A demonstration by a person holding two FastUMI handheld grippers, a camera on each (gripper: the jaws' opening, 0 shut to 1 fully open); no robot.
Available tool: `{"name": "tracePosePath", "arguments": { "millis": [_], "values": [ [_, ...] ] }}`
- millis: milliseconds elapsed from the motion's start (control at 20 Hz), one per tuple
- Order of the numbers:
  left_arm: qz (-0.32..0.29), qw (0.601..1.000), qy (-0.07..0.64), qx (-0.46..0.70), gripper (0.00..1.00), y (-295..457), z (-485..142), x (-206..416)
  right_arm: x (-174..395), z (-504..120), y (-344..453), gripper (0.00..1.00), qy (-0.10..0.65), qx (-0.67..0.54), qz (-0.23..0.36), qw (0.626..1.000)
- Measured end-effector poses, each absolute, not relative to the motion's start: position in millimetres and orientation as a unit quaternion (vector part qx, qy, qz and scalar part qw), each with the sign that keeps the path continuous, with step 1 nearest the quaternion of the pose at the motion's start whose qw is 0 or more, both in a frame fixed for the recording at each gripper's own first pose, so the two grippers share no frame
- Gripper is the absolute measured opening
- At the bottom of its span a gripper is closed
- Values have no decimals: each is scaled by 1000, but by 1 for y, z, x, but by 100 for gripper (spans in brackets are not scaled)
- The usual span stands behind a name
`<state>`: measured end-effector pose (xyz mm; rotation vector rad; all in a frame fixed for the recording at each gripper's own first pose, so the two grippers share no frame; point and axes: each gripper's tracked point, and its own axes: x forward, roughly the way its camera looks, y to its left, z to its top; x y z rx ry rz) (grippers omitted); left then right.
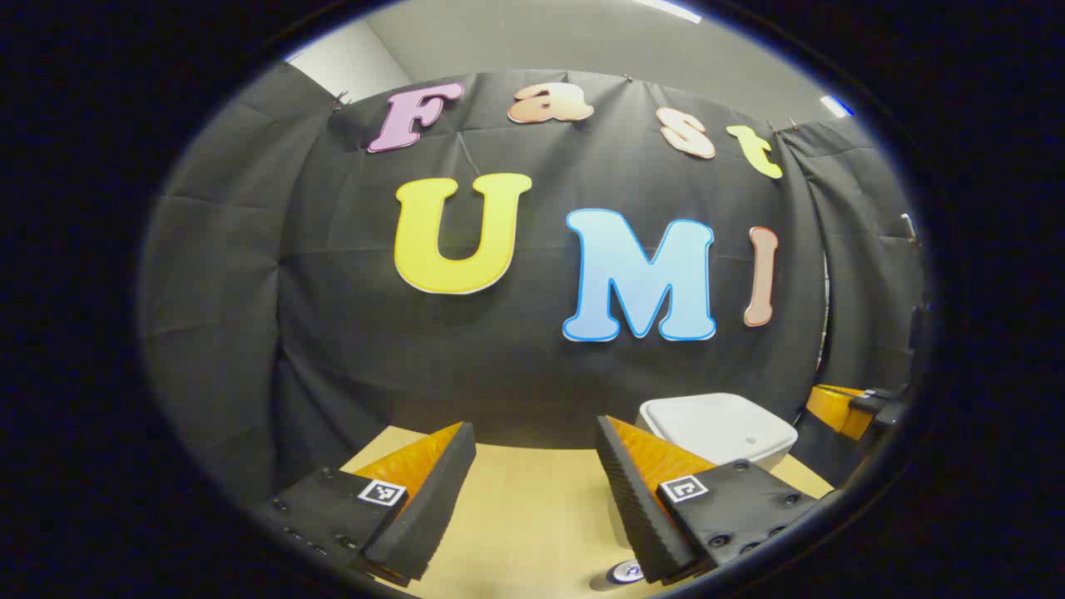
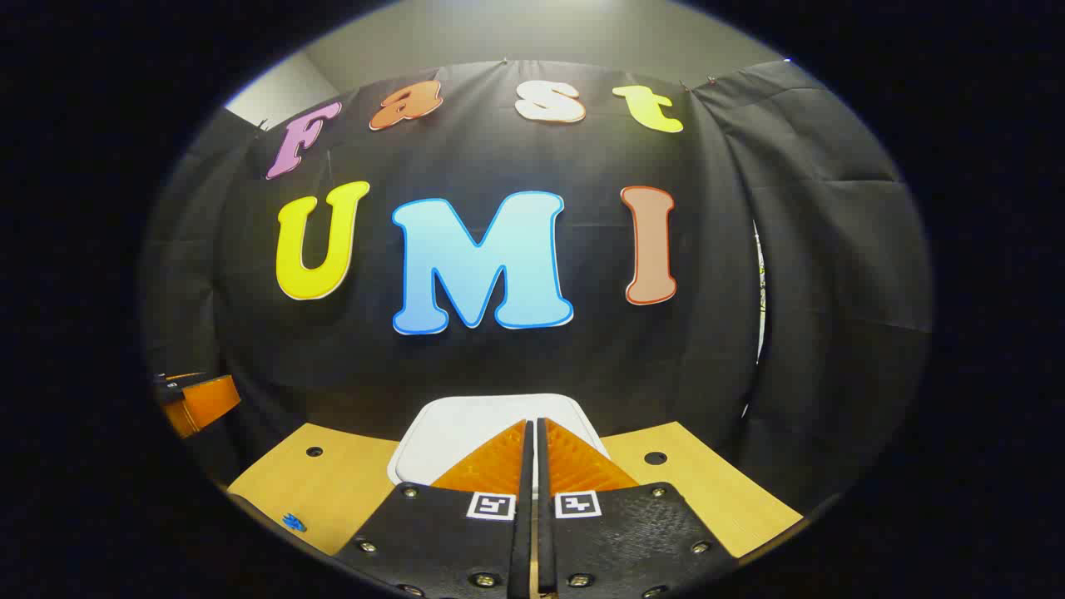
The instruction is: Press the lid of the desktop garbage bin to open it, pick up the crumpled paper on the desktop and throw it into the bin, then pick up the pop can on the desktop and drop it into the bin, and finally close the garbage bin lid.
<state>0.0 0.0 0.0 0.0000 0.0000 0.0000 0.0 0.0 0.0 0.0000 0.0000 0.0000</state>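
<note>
My left gripper [image 1: 532, 466] hangs over the pale wooden worktop [image 1: 532, 516], fingers [image 1: 424, 491] spread wide with nothing between them. Ahead and to the right of it in the left gripper view sits the white plastic desktop bin with its rounded square lid [image 1: 717, 426] down flat; its near corner is hidden behind my right-hand finger. At the very bottom edge of that view, just beside that finger, a small round top with a blue mark [image 1: 622, 572] peeks out; too little shows for me to tell what it is. At the far right edge I see part of the other gripper [image 1: 842, 409], above the worktop beside the bin.

In the right gripper view, my right gripper [image 2: 533, 457] has its fingers [image 2: 491, 466] pressed together, a thin dark slit between them, gripping nothing. The tips sit directly over the white lid [image 2: 466, 424], which is closed; I cannot tell whether they touch it. The bin stands at the back of the worktop [image 2: 333, 482], close against the black cloth wall [image 2: 815, 291]. Two small dark holes in the worktop flank the bin. A small blue scrap [image 2: 293, 522] lies at the worktop's near left edge. The other gripper [image 2: 200, 401] shows at far left.
</note>
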Motion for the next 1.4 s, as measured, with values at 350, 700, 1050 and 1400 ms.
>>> {"name": "tracePosePath", "arguments": {
  "millis": [350, 700, 1050, 1400],
  "values": [
    [8, 1000, 15, 7, 95, 0, -10, 8, 23, -23, 22, 3, 47, 3, 38, 998],
    [-5, 1000, 23, 13, 95, -9, -13, 2, 29, -36, 27, 3, 70, 7, 49, 996],
    [-6, 999, 19, 29, 95, -9, -6, -4, 32, -38, 26, 3, 72, 11, 50, 996],
    [-1, 999, 19, 28, 95, -4, -6, -7, 38, -47, 28, 3, 84, 15, 55, 995]
  ]
}}
